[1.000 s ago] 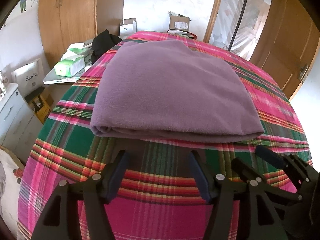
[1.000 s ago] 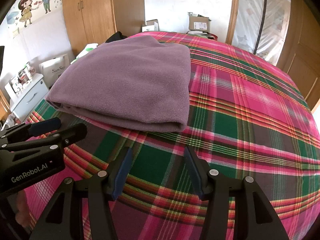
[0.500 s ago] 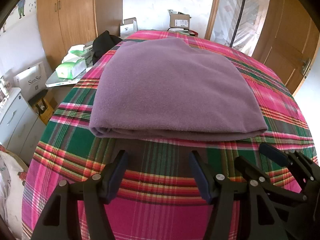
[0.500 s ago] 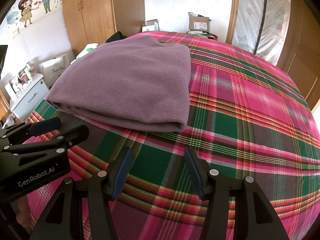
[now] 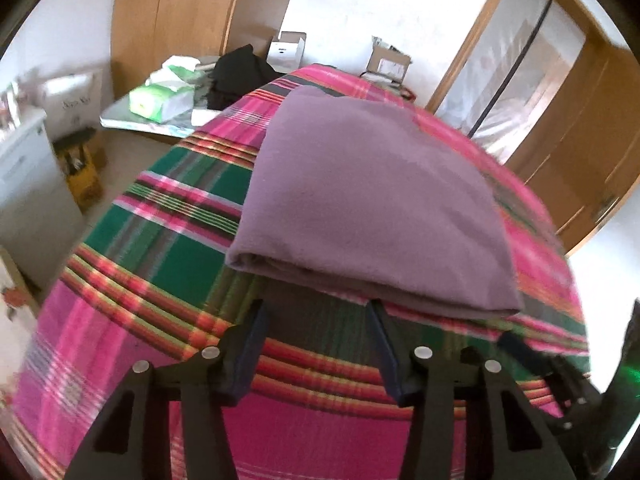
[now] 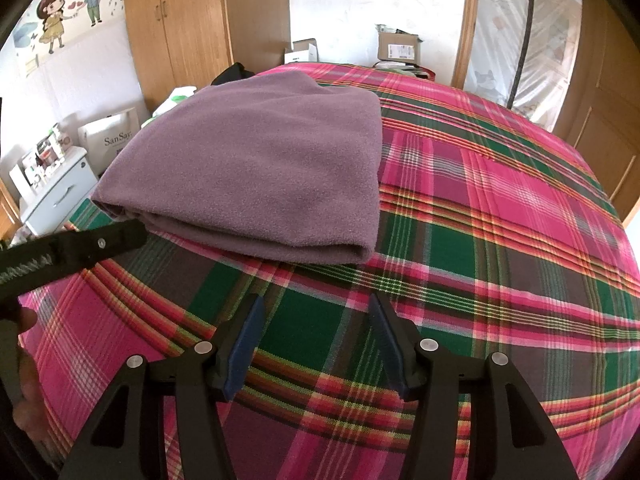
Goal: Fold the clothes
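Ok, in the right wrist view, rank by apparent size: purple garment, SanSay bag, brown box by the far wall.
1. Purple garment, by far the largest.
2. SanSay bag.
3. Brown box, only slightly smaller than the bag; it stands farther from the camera, so true sizes are unsure.

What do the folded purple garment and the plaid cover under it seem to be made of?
Purple garment: looks like fleece or a brushed knit, matte and slightly fuzzy, with soft thick rounded folds at its near edge; the exact fibre cannot be told.
Plaid cover: looks like a flat woven cloth, probably cotton or a blend; fine thread lines show in its pink, green and brown checks, and it has no nap.
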A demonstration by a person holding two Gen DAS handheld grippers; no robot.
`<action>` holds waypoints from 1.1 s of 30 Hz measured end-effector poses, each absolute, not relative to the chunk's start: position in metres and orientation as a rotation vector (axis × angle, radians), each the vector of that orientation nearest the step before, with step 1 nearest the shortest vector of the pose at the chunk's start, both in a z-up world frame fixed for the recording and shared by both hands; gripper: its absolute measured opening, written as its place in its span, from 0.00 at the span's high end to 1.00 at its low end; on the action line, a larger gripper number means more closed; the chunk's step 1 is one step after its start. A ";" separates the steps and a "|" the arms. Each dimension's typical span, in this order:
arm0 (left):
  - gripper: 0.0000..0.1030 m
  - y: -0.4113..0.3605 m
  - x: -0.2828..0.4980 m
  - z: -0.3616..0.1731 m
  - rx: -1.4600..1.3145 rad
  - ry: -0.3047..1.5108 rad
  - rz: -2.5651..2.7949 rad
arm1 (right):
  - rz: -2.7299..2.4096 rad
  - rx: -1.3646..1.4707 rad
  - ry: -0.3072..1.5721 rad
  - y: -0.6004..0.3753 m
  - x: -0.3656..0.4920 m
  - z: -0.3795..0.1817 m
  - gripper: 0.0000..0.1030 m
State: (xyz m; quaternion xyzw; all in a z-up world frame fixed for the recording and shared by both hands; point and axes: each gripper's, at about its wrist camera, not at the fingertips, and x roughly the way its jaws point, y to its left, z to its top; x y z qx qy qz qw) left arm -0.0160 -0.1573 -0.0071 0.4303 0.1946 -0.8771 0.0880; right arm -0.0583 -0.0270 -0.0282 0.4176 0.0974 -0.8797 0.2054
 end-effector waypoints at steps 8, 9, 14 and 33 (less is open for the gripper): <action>0.51 -0.145 -0.021 -0.009 1.284 0.384 -2.585 | -2.452 1.164 0.272 -0.027 -0.058 -0.028 0.44; 0.51 -0.142 -0.022 -0.010 1.285 0.348 -2.581 | -2.452 1.164 0.272 -0.027 -0.058 -0.028 0.44; 0.46 -0.133 -0.029 -0.013 1.298 0.216 -2.571 | -2.451 1.164 0.272 -0.026 -0.059 -0.028 0.44; 0.43 -0.129 -0.031 -0.013 1.287 0.203 -2.571 | -2.452 1.164 0.271 -0.027 -0.059 -0.028 0.44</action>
